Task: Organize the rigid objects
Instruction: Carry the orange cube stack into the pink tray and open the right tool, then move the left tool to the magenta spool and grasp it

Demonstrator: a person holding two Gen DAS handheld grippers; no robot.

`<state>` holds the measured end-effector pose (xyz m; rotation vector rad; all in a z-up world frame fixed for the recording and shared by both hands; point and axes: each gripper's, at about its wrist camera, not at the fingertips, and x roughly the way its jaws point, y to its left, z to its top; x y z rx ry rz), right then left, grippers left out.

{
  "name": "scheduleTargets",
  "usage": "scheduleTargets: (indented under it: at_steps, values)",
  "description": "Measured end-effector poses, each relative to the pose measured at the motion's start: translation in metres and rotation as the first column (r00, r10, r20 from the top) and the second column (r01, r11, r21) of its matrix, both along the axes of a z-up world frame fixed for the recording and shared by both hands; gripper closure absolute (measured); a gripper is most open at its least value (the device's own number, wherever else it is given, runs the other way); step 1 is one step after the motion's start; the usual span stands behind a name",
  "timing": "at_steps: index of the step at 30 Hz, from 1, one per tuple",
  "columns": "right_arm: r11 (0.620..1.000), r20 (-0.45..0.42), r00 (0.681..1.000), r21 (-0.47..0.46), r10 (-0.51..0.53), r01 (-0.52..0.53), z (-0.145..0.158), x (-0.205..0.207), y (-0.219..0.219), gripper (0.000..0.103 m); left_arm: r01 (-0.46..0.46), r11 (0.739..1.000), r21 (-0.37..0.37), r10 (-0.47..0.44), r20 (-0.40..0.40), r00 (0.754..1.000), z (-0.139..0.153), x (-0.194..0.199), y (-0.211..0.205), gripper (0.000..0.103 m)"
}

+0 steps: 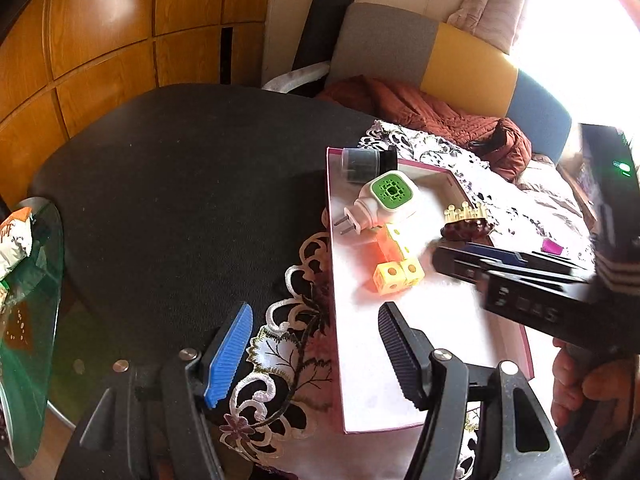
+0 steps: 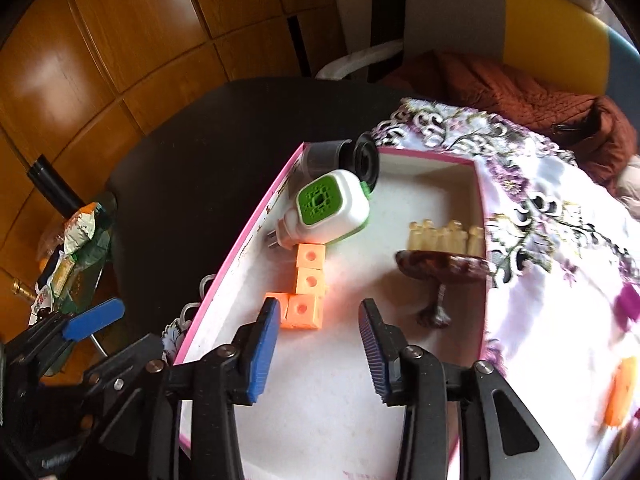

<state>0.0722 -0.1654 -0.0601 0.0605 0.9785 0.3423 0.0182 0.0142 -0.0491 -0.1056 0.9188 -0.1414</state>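
A shallow pink-rimmed white box (image 1: 329,280) (image 2: 256,220) lies on a flowered cloth. In it are a white plug-in device with a green grille (image 1: 390,198) (image 2: 328,210), a dark jar on its side (image 1: 366,164) (image 2: 340,156), joined orange-yellow cubes (image 1: 396,264) (image 2: 306,300) and a brown hair clip with pale teeth (image 1: 466,222) (image 2: 444,258). My left gripper (image 1: 316,340) is open and empty over the box's near left rim. My right gripper (image 2: 318,336) is open and empty above the box floor, just short of the cubes; it also shows in the left wrist view (image 1: 500,268).
A black round table (image 1: 180,184) lies left of the box. A glass shelf with snack packets (image 1: 20,264) (image 2: 72,256) is at far left. A rust quilt (image 1: 440,120) lies behind. A purple piece (image 2: 628,304) and an orange piece (image 2: 622,392) sit on the cloth at right.
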Motion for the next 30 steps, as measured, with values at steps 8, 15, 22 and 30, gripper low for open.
scheduleTargets:
  at_steps: [8, 15, 22, 30]
  values:
    - [0.997, 0.091, 0.993, 0.000, -0.076, 0.076, 0.024, -0.028, -0.042, 0.046, 0.020, 1.000, 0.020, -0.020, 0.012, 1.000, 0.005, -0.003, -0.010, 0.037]
    - [0.973, 0.139, 0.964, 0.009, -0.229, 0.230, 0.042, -0.045, -0.108, 0.032, 0.055, 0.998, 0.010, -0.055, 0.012, 0.998, 0.007, -0.006, -0.020, 0.037]
    - [0.896, 0.158, 0.887, -0.032, -0.433, 0.443, 0.044, -0.059, -0.198, 0.025, 0.093, 0.996, 0.005, -0.093, 0.007, 0.996, 0.009, -0.007, -0.032, 0.037]
    - [0.672, 0.167, 0.667, -0.037, -0.726, 0.740, 0.034, -0.093, -0.324, 0.018, 0.170, 0.985, -0.002, -0.170, 0.026, 0.985, 0.022, -0.005, -0.059, 0.037]
